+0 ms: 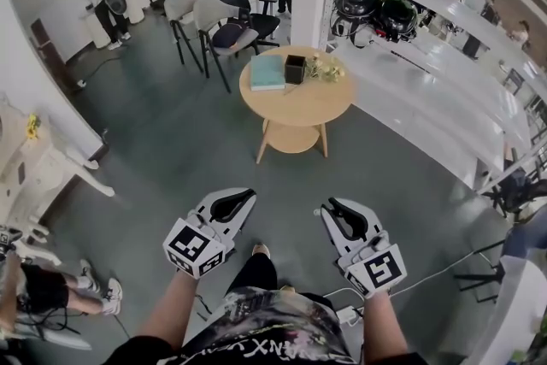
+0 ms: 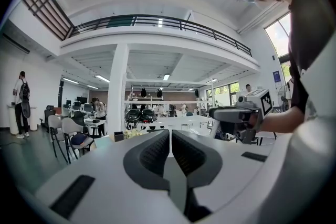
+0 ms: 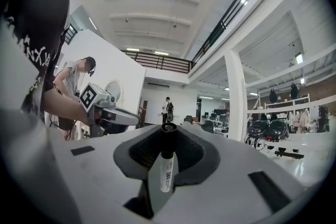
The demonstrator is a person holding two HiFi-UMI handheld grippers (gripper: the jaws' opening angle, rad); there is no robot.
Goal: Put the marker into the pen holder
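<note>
Well short of the table [image 1: 301, 108], right gripper [image 3: 168, 136] grips the marker [image 3: 166, 168]; left gripper [image 2: 170, 150] closed, empty. Holder [image 1: 295, 68] not reached; insertion left.

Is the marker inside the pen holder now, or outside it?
Outside. The right gripper is shut on the marker, and the pen holder stands far ahead on the round table.

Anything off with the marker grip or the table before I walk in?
Nothing stands out. The marker is clamped squarely in the right gripper, black end up. The pen holder stands upright on the round table beside a teal book, nothing spilled. The left gripper is shut and empty.
</note>
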